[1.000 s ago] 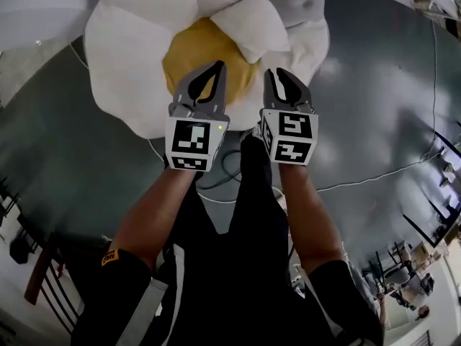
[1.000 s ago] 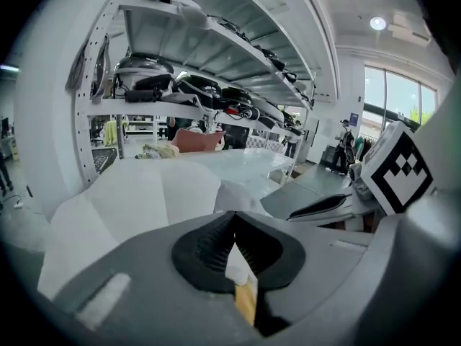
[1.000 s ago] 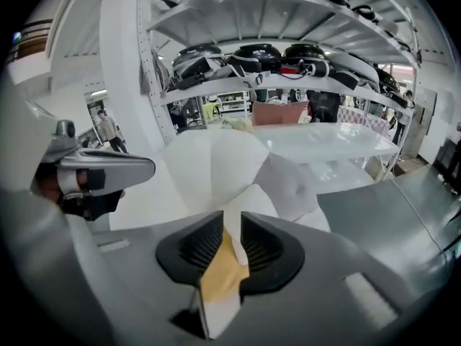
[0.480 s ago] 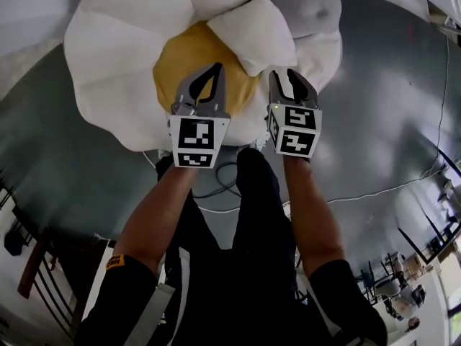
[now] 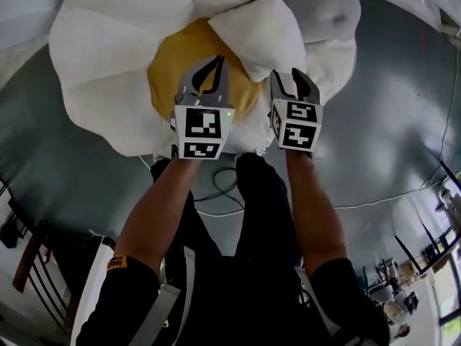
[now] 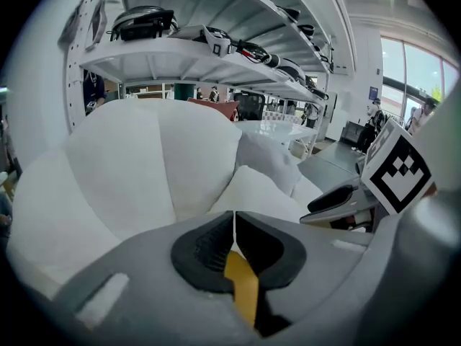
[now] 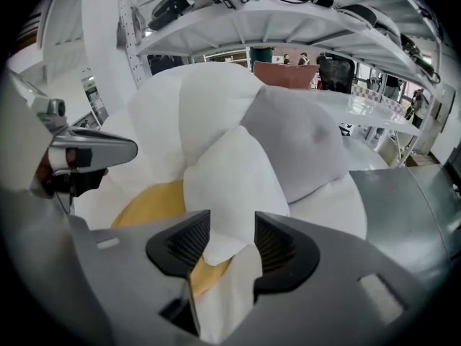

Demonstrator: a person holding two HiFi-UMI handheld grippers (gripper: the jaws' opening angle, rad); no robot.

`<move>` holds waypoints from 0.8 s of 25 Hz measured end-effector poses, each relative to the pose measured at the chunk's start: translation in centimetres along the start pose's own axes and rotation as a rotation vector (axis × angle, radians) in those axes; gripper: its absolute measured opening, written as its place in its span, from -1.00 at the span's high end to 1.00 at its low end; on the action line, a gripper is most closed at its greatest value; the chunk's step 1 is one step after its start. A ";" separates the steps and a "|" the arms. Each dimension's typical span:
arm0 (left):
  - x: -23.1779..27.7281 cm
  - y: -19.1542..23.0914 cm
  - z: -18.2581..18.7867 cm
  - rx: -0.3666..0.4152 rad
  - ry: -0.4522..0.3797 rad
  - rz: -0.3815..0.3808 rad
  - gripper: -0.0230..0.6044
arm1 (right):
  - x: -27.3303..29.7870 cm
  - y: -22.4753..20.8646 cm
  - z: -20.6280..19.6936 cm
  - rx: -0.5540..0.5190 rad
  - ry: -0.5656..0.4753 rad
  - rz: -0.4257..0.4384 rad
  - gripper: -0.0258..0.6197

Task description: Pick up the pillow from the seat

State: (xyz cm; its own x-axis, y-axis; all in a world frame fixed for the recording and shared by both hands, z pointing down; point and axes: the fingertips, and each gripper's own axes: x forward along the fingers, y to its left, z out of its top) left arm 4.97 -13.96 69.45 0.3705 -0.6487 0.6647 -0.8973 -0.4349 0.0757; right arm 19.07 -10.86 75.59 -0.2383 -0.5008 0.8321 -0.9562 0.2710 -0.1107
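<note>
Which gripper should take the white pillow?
Right. On the right gripper the jaws have just been opening, with the white pillow between them. The left gripper has its jaws together, over the yellow centre.

Looks like a lab or workshop hall to me, no home this. White metal shelving [image 6: 216, 56] climbs right ahead, stacked with black gear and cables [image 6: 140, 21]. Tall windows [image 6: 418, 71] off to one side, a black office chair [image 7: 333, 71] by a long white tabletop [image 7: 360, 107], and smooth grey floor [image 5: 403, 121] below me.
</note>
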 end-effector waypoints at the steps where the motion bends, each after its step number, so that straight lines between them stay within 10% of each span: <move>1: 0.4 0.1 -0.4 0.004 0.006 0.001 0.88 | 0.4 -0.1 -0.2 -0.001 0.001 0.002 0.32; 20: 3.5 -0.8 -2.3 0.033 0.038 -0.005 0.91 | 4.4 -2.0 -1.9 -0.021 0.050 0.012 0.63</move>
State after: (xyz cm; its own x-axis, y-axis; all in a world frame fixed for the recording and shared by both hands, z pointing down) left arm 6.42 -14.46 73.42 0.3650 -0.6228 0.6920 -0.8867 -0.4590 0.0546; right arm 20.23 -12.08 80.50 -0.2405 -0.4555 0.8571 -0.9494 0.2943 -0.1100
